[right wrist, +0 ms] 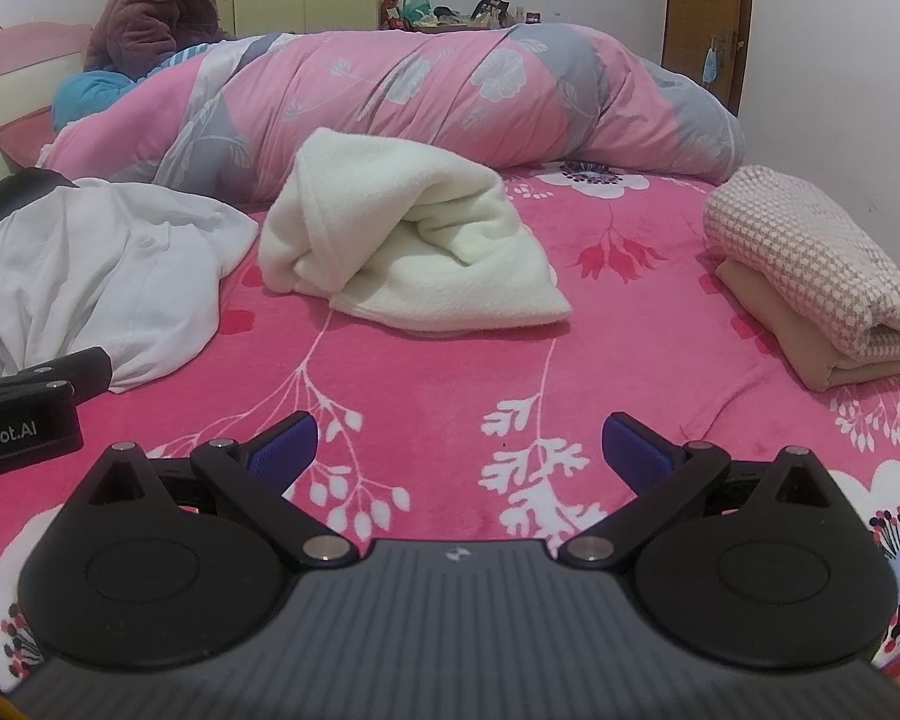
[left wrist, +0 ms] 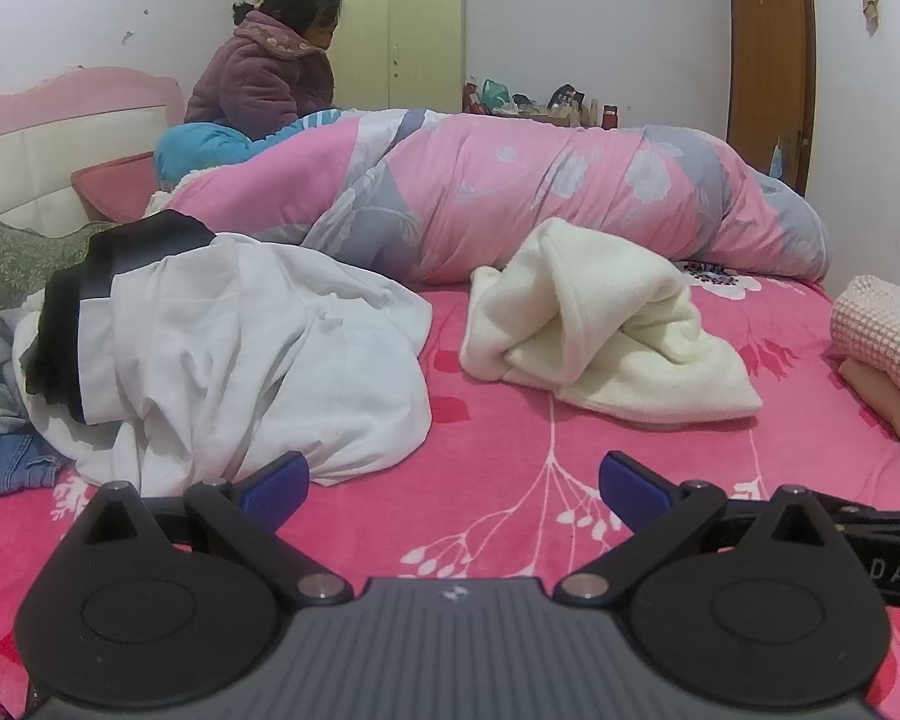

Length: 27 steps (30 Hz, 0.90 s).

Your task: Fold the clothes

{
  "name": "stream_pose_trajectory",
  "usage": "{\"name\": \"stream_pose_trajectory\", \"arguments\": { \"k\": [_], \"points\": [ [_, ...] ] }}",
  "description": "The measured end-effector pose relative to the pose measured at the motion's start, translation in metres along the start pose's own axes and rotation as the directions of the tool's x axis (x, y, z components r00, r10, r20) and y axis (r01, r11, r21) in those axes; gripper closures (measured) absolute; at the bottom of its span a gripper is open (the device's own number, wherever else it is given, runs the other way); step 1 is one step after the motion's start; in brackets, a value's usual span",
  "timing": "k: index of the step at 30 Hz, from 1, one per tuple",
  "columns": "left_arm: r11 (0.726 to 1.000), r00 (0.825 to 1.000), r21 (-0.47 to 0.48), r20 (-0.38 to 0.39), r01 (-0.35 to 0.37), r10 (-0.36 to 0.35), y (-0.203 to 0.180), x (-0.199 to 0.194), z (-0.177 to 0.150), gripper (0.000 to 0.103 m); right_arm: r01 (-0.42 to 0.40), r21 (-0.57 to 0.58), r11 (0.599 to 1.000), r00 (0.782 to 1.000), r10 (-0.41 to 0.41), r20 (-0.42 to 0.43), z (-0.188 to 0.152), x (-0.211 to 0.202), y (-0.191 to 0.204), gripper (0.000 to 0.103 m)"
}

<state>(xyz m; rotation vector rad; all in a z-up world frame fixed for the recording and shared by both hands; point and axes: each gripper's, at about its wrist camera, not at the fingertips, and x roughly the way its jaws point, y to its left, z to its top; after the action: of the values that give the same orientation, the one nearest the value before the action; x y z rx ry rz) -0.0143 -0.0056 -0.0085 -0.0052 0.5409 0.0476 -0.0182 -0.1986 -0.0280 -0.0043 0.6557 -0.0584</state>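
A crumpled cream fleece garment (left wrist: 600, 324) (right wrist: 414, 246) lies in the middle of the pink floral bed (left wrist: 510, 480) (right wrist: 450, 372). Left of it sits a rumpled white garment with black trim (left wrist: 240, 354) (right wrist: 90, 264). My left gripper (left wrist: 453, 483) hovers open over the sheet, its left blue pad close to the white garment's hem. My right gripper (right wrist: 459, 450) is open too, empty, above bare sheet in front of the cream garment. Part of the left gripper (right wrist: 36, 396) shows at the left edge of the right wrist view.
A folded stack, checked pink cloth over a peach one (right wrist: 810, 282) (left wrist: 888, 348), rests at the right bed edge. A rolled pink and grey quilt (left wrist: 480, 192) (right wrist: 420, 96) spans the far side. A person in a purple jacket (left wrist: 264, 72) sits behind it. Denim and green clothes (left wrist: 6, 456) pile at the left.
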Motion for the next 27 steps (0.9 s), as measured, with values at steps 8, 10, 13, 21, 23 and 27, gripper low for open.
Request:
{"name": "stream_pose_trajectory", "arguments": {
  "k": [8, 10, 13, 21, 23, 27],
  "points": [
    [1.0, 1.0, 0.006, -0.008, -0.001, 0.001, -0.002, 0.005, 0.0, 0.0, 0.007, -0.005, 1.0, 1.0, -0.007, 0.004, 0.0, 0.002, -0.001, 0.001],
    [1.0, 1.0, 0.008, -0.009, -0.001, 0.001, -0.002, 0.005, 0.0, 0.0, 0.004, 0.001, 1.0, 1.0, -0.004, -0.002, 0.0, 0.003, -0.002, 0.001],
    [1.0, 1.0, 0.007, -0.014, -0.001, 0.001, -0.003, 0.008, 0.0, 0.0, 0.002, 0.007, 1.0, 1.0, -0.002, -0.006, -0.001, 0.004, -0.003, 0.001],
    [1.0, 1.0, 0.008, -0.022, 0.005, -0.005, -0.006, 0.013, -0.002, 0.0, -0.011, 0.034, 0.999, 1.0, 0.011, -0.005, -0.005, 0.009, -0.012, 0.001],
    [1.0, 1.0, 0.006, -0.026, 0.008, -0.008, -0.007, 0.015, -0.003, 0.0, -0.015, 0.04, 0.999, 1.0, 0.015, -0.005, -0.007, 0.01, -0.014, 0.001],
    [1.0, 0.999, 0.007, -0.03, 0.015, -0.014, -0.01, 0.02, -0.006, 0.0, -0.018, 0.053, 0.998, 1.0, 0.018, -0.005, -0.009, 0.015, -0.019, 0.001]
  ]
}}
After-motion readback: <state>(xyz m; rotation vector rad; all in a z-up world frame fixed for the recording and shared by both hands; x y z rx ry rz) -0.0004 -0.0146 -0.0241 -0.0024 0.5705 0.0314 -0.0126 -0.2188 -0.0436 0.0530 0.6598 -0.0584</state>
